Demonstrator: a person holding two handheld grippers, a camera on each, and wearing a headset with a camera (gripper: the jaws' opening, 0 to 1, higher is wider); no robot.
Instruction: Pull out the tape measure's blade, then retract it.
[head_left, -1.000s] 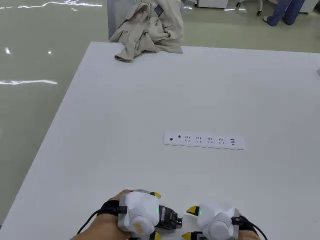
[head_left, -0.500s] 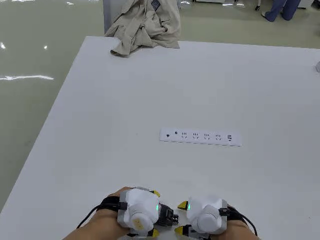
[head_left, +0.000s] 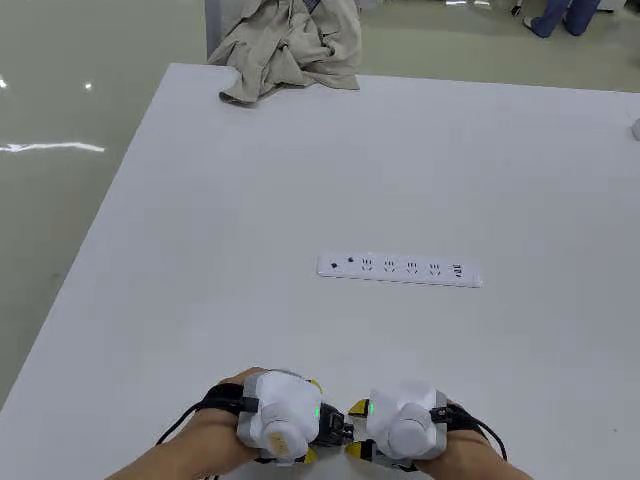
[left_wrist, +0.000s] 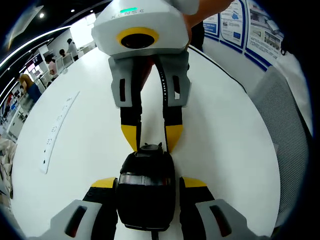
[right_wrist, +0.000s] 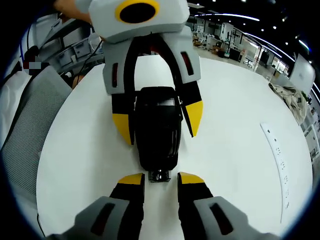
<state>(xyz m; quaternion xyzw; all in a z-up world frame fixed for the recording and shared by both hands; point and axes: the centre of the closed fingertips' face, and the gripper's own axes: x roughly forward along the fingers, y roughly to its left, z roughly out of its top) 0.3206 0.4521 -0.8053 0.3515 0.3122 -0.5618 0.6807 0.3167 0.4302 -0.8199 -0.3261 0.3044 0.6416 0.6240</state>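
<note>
Right hand-held gripper (right_wrist: 161, 181) has closed in on the left hand-held gripper (left_wrist: 148, 184), which pinches the black tape measure (left_wrist: 146, 200) at the table's (head_left: 300, 180) near edge; the right's slightly spread jaws flank the blade hook (right_wrist: 160, 175), so pulling looks next

Tape measure (left_wrist: 146, 195) between left tongs (left_wrist: 148, 184), right tongs (right_wrist: 161, 178); power strip (head_left: 398, 270) beyond.

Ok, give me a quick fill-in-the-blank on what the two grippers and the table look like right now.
The left gripper is shut on the ____ tape measure. The right gripper has the tape's metal tip between its ____. The power strip lies on a ____ table. Missing words: black; jaws; white.
</note>
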